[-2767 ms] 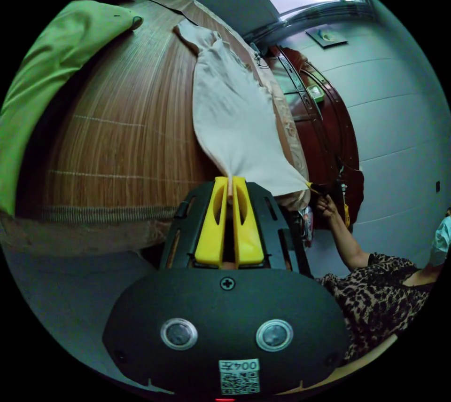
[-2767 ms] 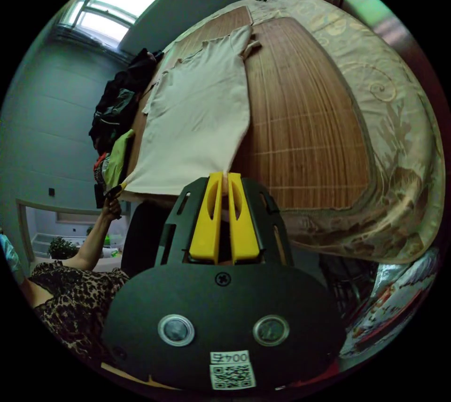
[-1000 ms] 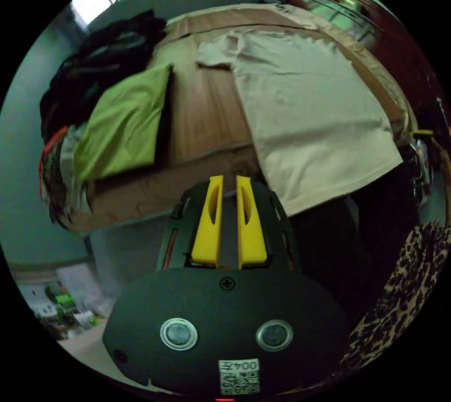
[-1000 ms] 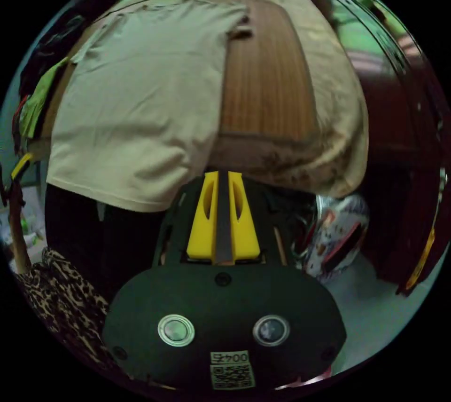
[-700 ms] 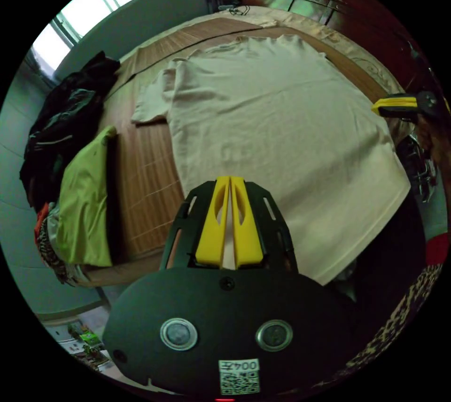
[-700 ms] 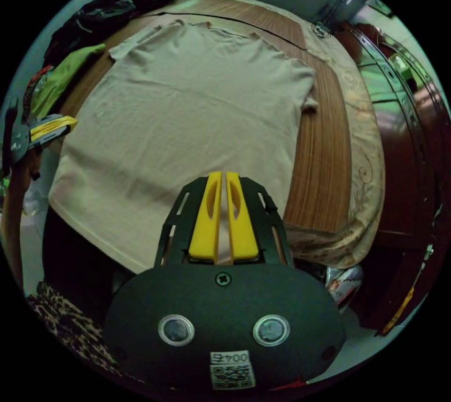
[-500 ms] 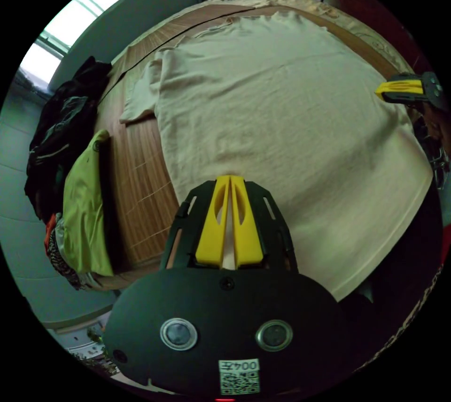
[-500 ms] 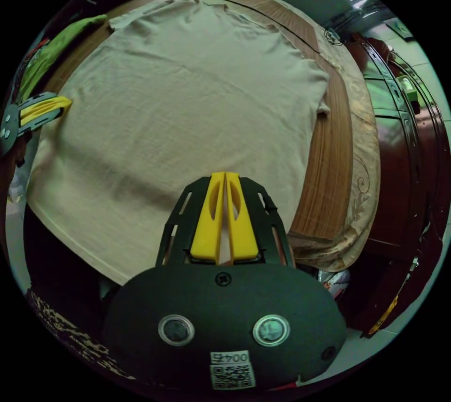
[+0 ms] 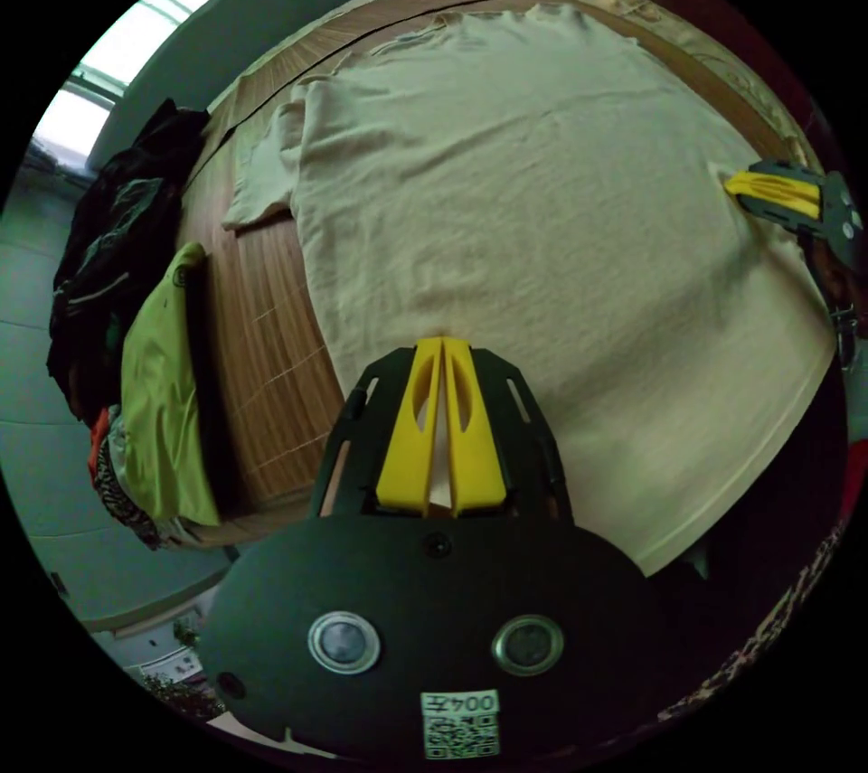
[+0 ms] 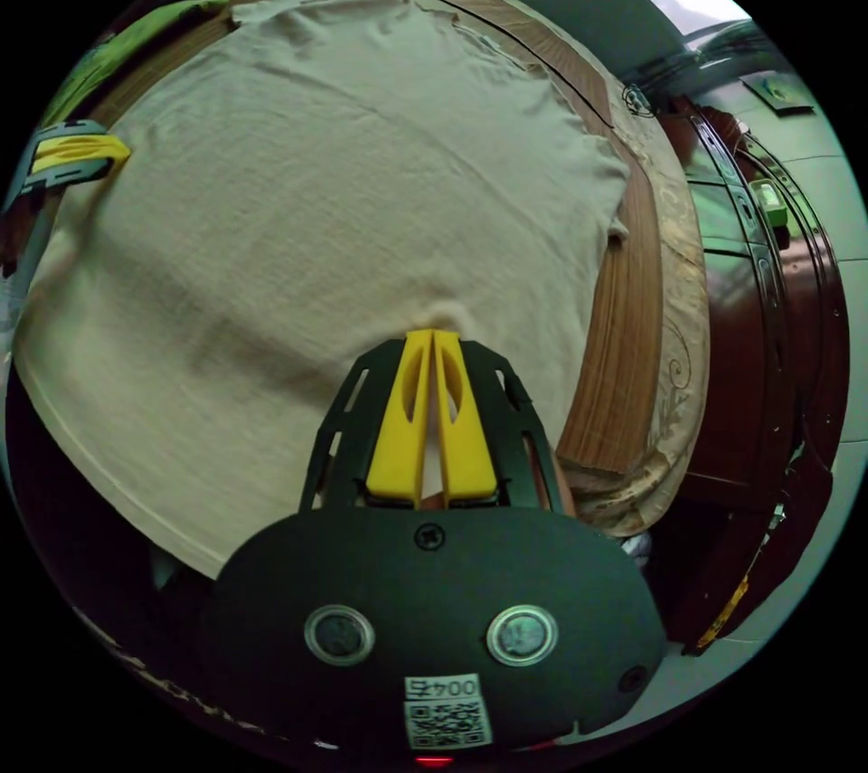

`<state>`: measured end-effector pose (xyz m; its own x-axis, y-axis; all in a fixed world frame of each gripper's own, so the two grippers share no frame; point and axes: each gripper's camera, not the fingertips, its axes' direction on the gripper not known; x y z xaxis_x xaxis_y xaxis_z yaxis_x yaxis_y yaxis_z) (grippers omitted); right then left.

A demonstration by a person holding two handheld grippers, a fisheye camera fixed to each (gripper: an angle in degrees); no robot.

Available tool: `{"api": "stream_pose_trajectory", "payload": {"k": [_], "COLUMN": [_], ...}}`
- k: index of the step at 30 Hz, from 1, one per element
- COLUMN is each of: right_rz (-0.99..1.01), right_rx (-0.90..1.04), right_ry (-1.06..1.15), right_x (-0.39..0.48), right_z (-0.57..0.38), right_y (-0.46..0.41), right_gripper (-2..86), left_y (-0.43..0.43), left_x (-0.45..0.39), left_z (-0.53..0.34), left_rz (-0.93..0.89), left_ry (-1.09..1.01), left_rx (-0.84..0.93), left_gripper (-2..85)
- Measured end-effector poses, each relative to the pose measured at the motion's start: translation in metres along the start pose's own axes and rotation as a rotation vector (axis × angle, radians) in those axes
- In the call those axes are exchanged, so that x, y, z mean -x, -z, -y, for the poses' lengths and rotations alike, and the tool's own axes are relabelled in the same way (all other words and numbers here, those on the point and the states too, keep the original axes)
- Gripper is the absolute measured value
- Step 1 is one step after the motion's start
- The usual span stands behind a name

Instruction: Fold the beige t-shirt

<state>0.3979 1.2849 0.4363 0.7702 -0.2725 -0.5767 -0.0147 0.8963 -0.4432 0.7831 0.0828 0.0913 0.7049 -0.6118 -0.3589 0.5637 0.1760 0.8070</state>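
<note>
The beige t-shirt (image 9: 542, 203) lies spread flat on a bamboo mat (image 9: 271, 330), collar far from me and hem hanging over the near edge of the bed. My left gripper (image 9: 441, 342) sits at the shirt's left side edge, jaws together with cloth between them. It also appears as the left gripper (image 10: 77, 151) in the right gripper view. My right gripper (image 10: 433, 334) is pinched on the shirt's right side, where the beige t-shirt (image 10: 316, 176) puckers slightly at the tips. The left gripper view has the right gripper (image 9: 778, 190) at that far edge.
A folded green garment (image 9: 163, 375) and a heap of dark clothes (image 9: 108, 212) lie left of the shirt. A patterned beige bed cover (image 10: 678, 330) edges the mat, with dark wooden furniture (image 10: 778, 330) beyond it. A window (image 9: 136, 41) is behind the bed.
Both grippers let go of the hem corners, went open for a moment, moved up over the shirt to its side edges, and shut on the cloth there.
</note>
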Motion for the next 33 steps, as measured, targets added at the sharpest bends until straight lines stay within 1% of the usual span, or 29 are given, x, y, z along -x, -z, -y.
{"api": "stream_pose_trajectory", "payload": {"k": [3,6,8,9,11,12,14,17,18,19,20,24,26,30,33], "right_rz": [0.017,0.074,0.232,0.279,0.382,0.407,0.526,0.672,0.72,0.872,0.982,1.012,1.035,1.062,1.009], "right_rx": [-0.037,-0.049,-0.012,-0.016,-0.097,-0.114,-0.167,-0.185,-0.183,-0.182,-0.175,-0.121,-0.102,-0.072,-0.023], "right_ry": [-0.023,-0.076,-0.134,-0.153,-0.324,-0.373,-0.595,-0.758,-0.791,-0.867,-0.923,-1.095,-1.217,-1.276,-1.288], "right_x": [-0.014,-0.034,-0.07,-0.082,-0.145,-0.163,-0.242,-0.324,-0.338,-0.364,-0.385,-0.421,-0.434,-0.444,-0.453], "right_z": [-0.009,-0.016,-0.016,-0.016,-0.021,-0.022,-0.027,-0.021,-0.019,-0.016,-0.012,-0.004,-0.006,0.003,0.014], "right_y": [-0.004,-0.008,-0.009,-0.009,-0.004,-0.005,-0.017,-0.048,-0.057,-0.078,-0.098,-0.139,-0.158,-0.174,-0.18], "right_gripper": [-0.7,-0.6,-0.2,0.0,1.6,2.1,3.2,5.4,5.8,7.5,8.8,10.4,11.2,11.2,10.5], "left_y": [-0.005,-0.009,-0.012,-0.015,-0.019,-0.022,-0.026,-0.032,-0.034,-0.035,-0.038,-0.047,-0.051,-0.061,-0.068], "left_x": [-0.004,-0.021,-0.034,-0.044,-0.059,-0.066,-0.072,-0.068,-0.065,-0.064,-0.062,-0.062,-0.063,-0.067,-0.066], "left_z": [-0.001,0.001,0.003,0.005,0.006,0.006,0.006,0.005,0.004,0.003,0.002,-0.001,-0.002,-0.008,-0.01], "left_rz": [-0.02,0.017,0.057,0.088,0.134,0.154,0.165,0.135,0.119,0.11,0.097,0.087,0.09,0.105,0.099], "left_ry": [-0.008,-0.04,-0.073,-0.098,-0.128,-0.136,-0.134,-0.114,-0.109,-0.106,-0.103,-0.116,-0.119,-0.126,-0.124], "left_rx": [0.004,0.02,0.037,0.048,0.064,0.071,0.078,0.084,0.084,0.084,0.084,0.089,0.092,0.09,0.096], "left_gripper": [0.8,0.9,0.9,0.9,0.9,0.9,0.9,1.0,1.0,1.0,1.0,1.0,1.0,1.0,0.9]}}
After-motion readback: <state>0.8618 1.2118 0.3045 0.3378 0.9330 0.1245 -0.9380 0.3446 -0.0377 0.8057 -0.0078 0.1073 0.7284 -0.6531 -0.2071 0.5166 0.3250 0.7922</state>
